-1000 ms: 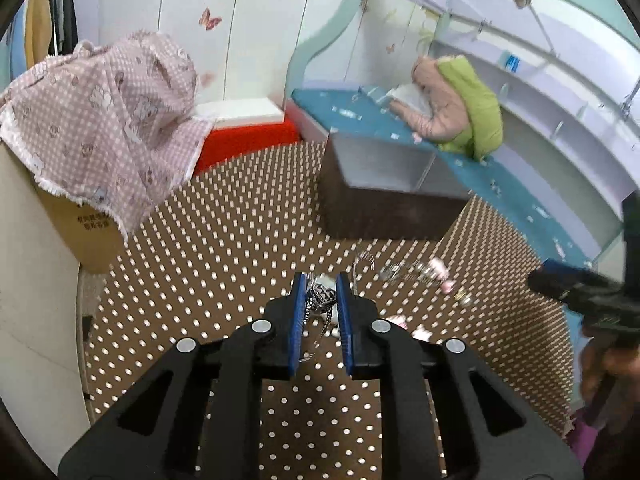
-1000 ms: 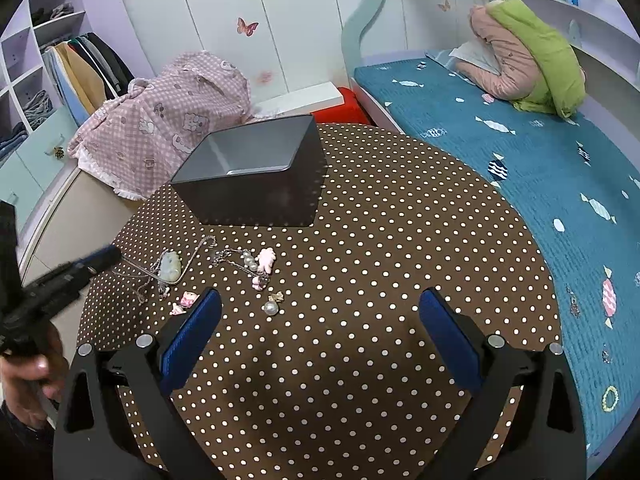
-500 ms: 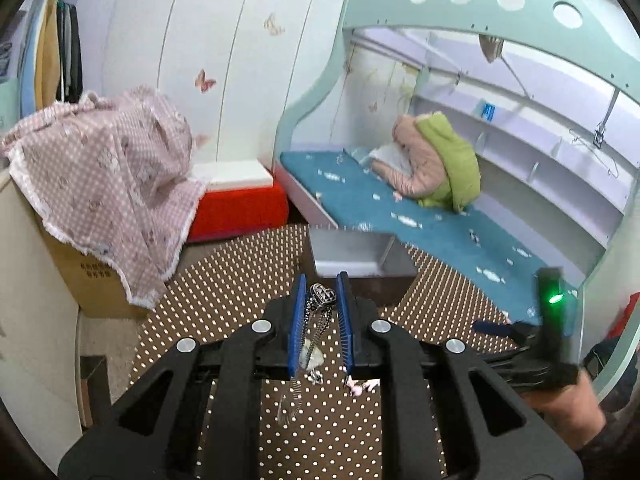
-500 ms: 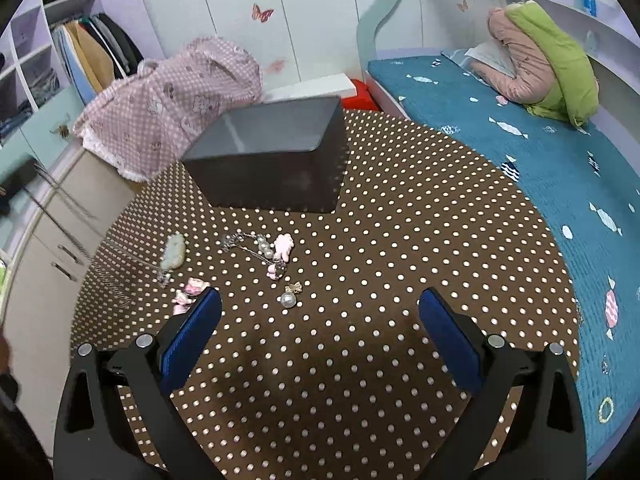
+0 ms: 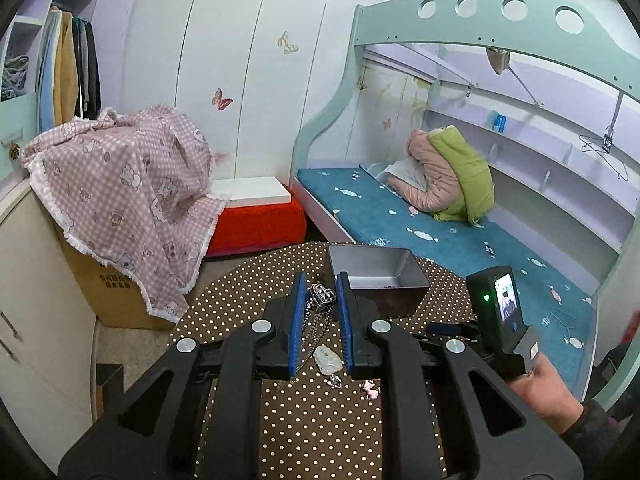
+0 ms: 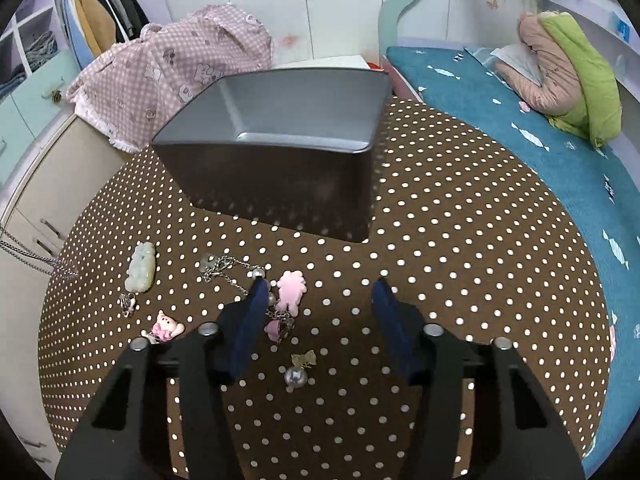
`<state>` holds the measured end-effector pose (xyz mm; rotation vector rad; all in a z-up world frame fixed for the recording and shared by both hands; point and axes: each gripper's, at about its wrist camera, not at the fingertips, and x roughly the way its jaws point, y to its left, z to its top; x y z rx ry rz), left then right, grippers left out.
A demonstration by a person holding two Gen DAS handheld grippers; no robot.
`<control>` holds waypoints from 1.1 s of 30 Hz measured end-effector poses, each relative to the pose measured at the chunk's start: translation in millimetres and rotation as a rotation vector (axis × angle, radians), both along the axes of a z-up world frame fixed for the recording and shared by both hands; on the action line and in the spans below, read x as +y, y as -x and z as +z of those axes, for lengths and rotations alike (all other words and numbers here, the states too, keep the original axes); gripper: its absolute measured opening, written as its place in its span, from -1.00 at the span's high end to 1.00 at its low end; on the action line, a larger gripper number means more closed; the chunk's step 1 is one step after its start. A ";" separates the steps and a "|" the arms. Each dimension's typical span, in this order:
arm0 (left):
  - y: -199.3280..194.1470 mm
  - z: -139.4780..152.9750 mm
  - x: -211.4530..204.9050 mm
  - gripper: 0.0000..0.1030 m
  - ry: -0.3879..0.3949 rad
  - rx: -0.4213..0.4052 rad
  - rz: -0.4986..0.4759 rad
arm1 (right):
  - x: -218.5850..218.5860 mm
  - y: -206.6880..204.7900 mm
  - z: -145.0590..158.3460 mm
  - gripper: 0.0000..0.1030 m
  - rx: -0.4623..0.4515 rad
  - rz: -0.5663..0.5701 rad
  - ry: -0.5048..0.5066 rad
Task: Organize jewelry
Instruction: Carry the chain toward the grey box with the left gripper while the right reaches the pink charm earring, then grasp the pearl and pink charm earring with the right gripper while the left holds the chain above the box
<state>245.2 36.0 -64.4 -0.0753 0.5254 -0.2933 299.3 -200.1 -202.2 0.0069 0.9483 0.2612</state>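
Note:
My left gripper [image 5: 319,282] is shut on a silver chain necklace [image 5: 320,295] with a studded pendant, and its chain hangs down toward the dotted table [image 5: 320,420]. That chain's end [image 6: 28,258] trails in at the left of the right wrist view. My right gripper [image 6: 320,285] hovers low over the loose jewellery with its jaws closing. A pink charm [image 6: 291,289] lies between them by the left finger, untouched by the pads. Nearby lie a beaded chain [image 6: 226,267], a jade pendant [image 6: 140,268], a pink bear charm [image 6: 166,326] and a pearl earring [image 6: 295,378]. The grey box [image 6: 280,128] stands just beyond.
The round brown dotted table [image 6: 460,240] ends at a blue bed [image 6: 520,128] on the right. A pink checked cloth [image 5: 120,192] covers a cardboard box to the left. A hand [image 5: 540,384] holds the right gripper's handle at the table's right side.
The left gripper has risen with the necklace, so the table sits lower in its view. The right gripper has moved forward and down over the jewellery, and its jaws have narrowed.

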 end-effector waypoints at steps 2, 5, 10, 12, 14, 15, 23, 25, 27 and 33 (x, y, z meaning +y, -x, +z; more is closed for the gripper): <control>-0.9 -3.6 -1.4 0.70 0.003 0.008 -0.002 | 5.4 0.9 -0.6 0.18 -0.006 0.015 0.041; -2.6 -9.3 -2.7 0.70 0.009 0.018 -0.008 | 14.1 5.7 -0.8 0.31 -0.031 0.035 0.118; -4.4 -12.1 -3.1 0.70 0.014 0.024 -0.016 | 6.2 11.6 0.7 0.67 -0.037 0.043 0.115; -4.2 -12.3 -3.7 0.70 0.012 0.024 -0.015 | -4.6 13.8 2.2 0.67 -0.031 0.031 0.054; -4.5 -12.6 -3.5 0.70 0.013 0.024 -0.013 | -15.4 17.1 7.1 0.67 -0.030 0.031 -0.043; -4.7 -13.2 -2.9 0.70 0.013 0.025 -0.013 | -24.7 20.3 10.7 0.67 -0.024 0.030 -0.113; -1.2 -13.3 -3.8 0.70 0.015 0.021 -0.029 | -63.2 22.6 15.6 0.67 0.029 0.020 -0.382; 0.7 -13.0 -5.4 0.70 0.013 0.020 -0.031 | -61.2 23.0 13.7 0.66 0.054 0.029 -0.354; 1.1 -13.5 -6.0 0.70 0.012 0.022 -0.032 | -55.9 25.1 11.4 0.61 0.053 0.024 -0.244; 2.1 -13.9 -4.4 0.70 0.009 0.024 -0.025 | -56.4 38.2 6.7 0.49 0.050 -0.003 -0.223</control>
